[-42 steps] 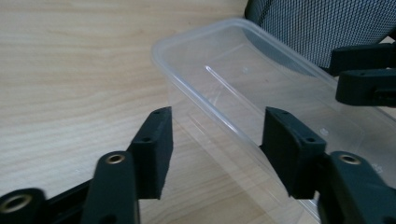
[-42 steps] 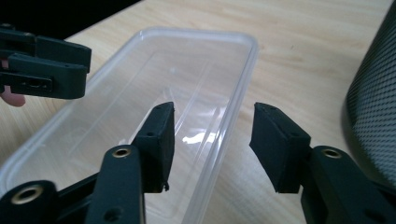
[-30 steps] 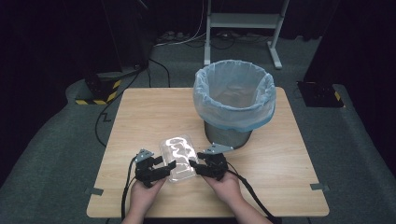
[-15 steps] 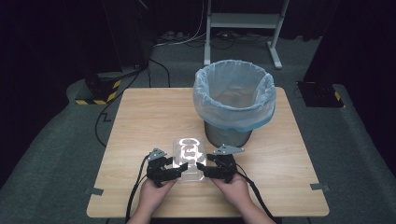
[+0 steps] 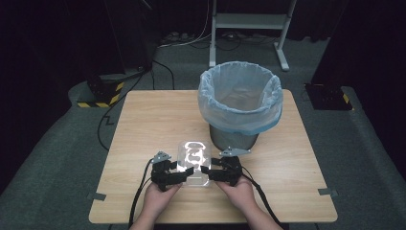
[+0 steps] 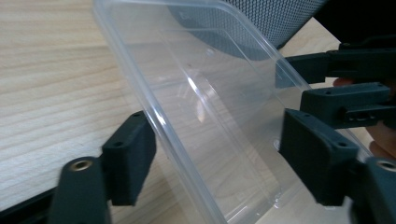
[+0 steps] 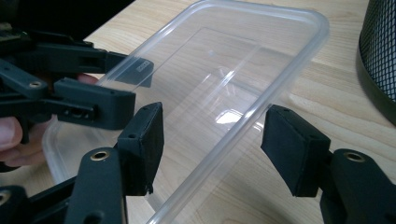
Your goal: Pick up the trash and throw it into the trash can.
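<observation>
Left gripper [image 5: 178, 175], right gripper [image 5: 207, 171]: both released, jaws straddling clear plastic lid's [image 5: 193, 163] opposite rims near table's [image 5: 143, 120] front edge, likely positioning to grasp.

the clear container [image 6: 205, 121] runs off the bottom edge in both gripper views, its near end unseen.

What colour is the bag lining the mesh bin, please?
Light blue, translucent bin liner; clearest in the high view.
</observation>
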